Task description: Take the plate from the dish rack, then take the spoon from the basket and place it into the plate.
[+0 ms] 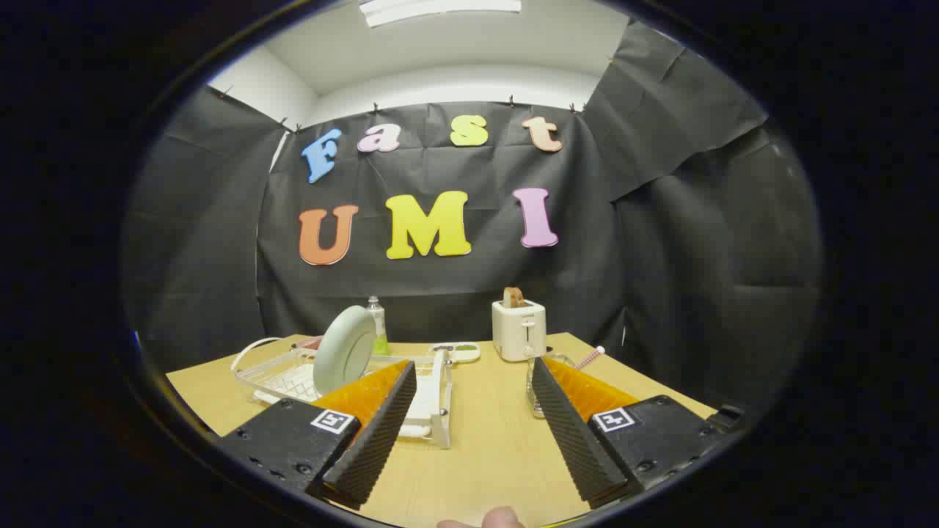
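Note:
A pale round plate [344, 349] stands on edge in the white dish rack [293, 375], just beyond my left finger. A clear basket or cup [541, 374] sits partly hidden behind my right finger, and a handle with a pink striped end [591, 357] sticks out of it; it may be the spoon. My gripper [473, 381] is open above the wooden table [484, 433], with bare tabletop between its fingers. Both fingers are apart from the plate and the basket.
A white toaster [519, 329] with a slice of bread stands at the back of the table. A clear bottle [377, 323] with green liquid is behind the plate. A small flat white tray [456, 352] lies beside the rack. A fingertip [502, 518] shows below the fingers.

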### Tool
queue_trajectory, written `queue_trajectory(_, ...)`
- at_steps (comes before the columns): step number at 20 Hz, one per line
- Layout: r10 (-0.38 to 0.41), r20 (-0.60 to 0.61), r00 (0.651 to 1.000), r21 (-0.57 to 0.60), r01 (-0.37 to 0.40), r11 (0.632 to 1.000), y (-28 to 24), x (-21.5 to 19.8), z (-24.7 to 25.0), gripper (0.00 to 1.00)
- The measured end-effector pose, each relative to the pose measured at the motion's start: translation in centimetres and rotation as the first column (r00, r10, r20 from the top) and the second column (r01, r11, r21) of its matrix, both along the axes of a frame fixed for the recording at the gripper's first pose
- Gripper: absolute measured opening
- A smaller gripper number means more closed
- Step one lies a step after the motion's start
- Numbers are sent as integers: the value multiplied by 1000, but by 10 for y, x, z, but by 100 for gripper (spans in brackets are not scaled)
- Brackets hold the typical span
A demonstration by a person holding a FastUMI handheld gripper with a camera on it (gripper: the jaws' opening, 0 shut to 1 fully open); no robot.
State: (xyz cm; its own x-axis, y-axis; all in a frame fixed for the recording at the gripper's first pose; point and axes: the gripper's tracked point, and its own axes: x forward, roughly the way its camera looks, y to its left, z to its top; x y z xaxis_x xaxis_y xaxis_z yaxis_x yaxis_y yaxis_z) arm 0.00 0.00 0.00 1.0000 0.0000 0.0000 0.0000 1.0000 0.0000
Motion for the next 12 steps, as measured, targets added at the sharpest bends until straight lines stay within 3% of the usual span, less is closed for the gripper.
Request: queue_trajectory(12, -10, 26, 1000, 1, 10, 1000, 10, 1, 38, 100)
